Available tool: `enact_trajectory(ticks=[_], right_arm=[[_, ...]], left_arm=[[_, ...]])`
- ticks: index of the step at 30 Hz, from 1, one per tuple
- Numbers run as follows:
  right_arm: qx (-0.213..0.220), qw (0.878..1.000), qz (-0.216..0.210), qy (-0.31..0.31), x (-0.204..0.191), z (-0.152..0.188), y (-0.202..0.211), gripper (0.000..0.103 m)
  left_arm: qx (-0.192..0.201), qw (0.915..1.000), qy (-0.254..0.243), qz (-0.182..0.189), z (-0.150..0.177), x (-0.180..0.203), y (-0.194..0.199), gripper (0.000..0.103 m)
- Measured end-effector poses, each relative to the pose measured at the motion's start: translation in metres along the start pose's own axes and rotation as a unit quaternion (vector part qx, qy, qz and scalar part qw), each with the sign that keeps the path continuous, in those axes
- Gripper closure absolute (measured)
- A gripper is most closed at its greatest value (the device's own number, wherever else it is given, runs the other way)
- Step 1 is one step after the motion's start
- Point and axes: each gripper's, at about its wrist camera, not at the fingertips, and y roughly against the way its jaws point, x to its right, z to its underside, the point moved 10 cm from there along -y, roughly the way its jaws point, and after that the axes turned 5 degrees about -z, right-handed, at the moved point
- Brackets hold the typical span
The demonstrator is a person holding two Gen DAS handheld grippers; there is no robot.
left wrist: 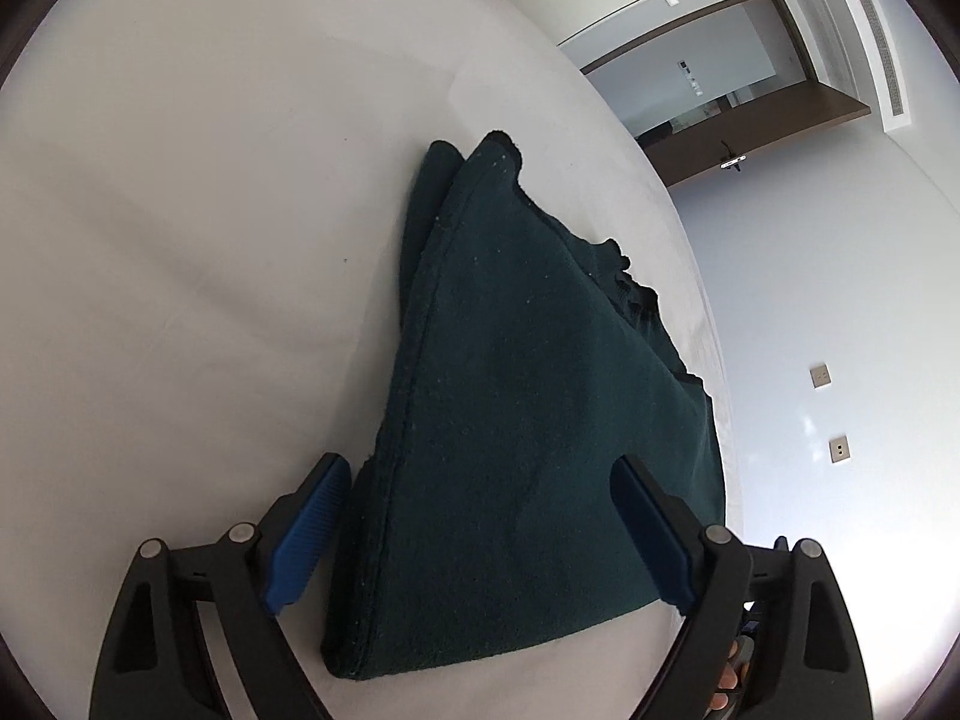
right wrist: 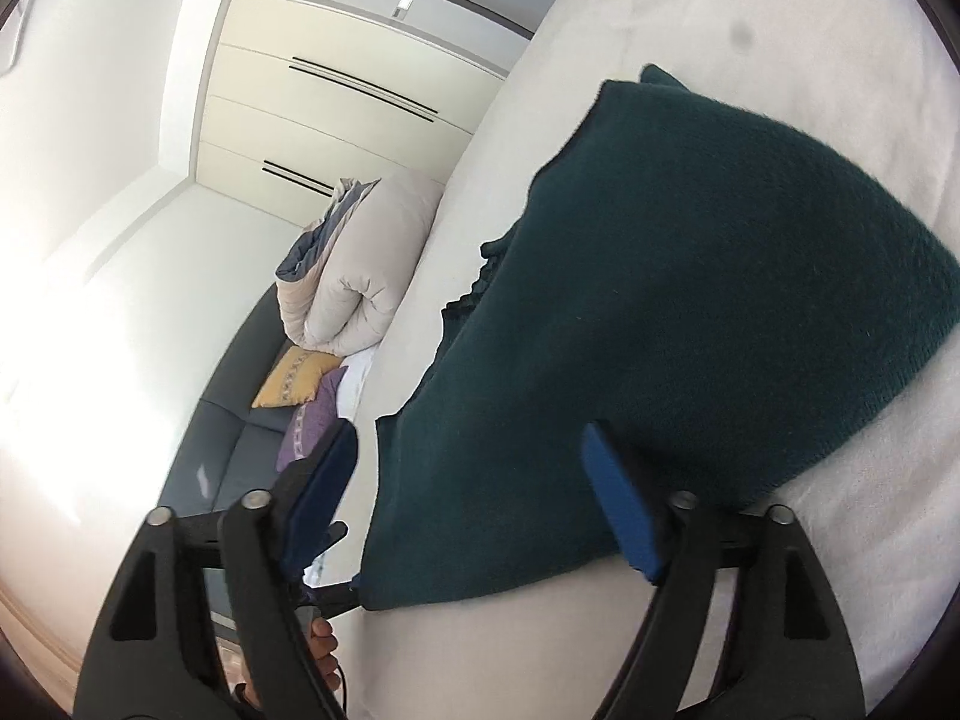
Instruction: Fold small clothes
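Note:
A dark green knit garment (left wrist: 516,396) lies folded on a white bed (left wrist: 180,240). In the left wrist view my left gripper (left wrist: 480,534) is open, its blue pads (left wrist: 309,531) apart on either side of the garment's near edge, not clamping it. In the right wrist view the same garment (right wrist: 690,300) lies on the bed (right wrist: 810,12) near its edge. My right gripper (right wrist: 474,498) is open, its pads (right wrist: 618,510) straddling the garment's near edge without holding it.
A rolled beige duvet (right wrist: 366,264) and yellow (right wrist: 294,378) and purple (right wrist: 312,420) cushions lie on a grey sofa (right wrist: 240,438) beside the bed. Cream wardrobes (right wrist: 336,90) stand behind. A wall with sockets (left wrist: 834,414) lies past the bed's edge.

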Motion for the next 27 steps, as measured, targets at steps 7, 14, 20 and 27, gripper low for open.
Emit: enact_trajectory(ticks=[7,14,20,27], right_arm=[[-0.055,0.997,-0.022,0.043,-0.064,-0.003,-0.028,0.021],[-0.101,0.993,-0.023,0.058,-0.101,0.006,-0.068,0.021],[-0.141,0.987,-0.013,0.076,-0.12,0.018,-0.108,0.021],[-0.198,0.976,0.009,0.085,-0.12,0.04,-0.165,0.021]], left_arm=[[-0.068,0.9964,0.047,0.016,-0.003,-0.005,-0.011,0.015],[-0.12,0.9919,0.04,0.013,0.003,-0.002,-0.016,0.024],[-0.161,0.9793,0.105,0.065,0.016,-0.015,-0.024,0.083],[-0.105,0.9823,0.119,0.099,0.013,-0.009,-0.013,0.092]])
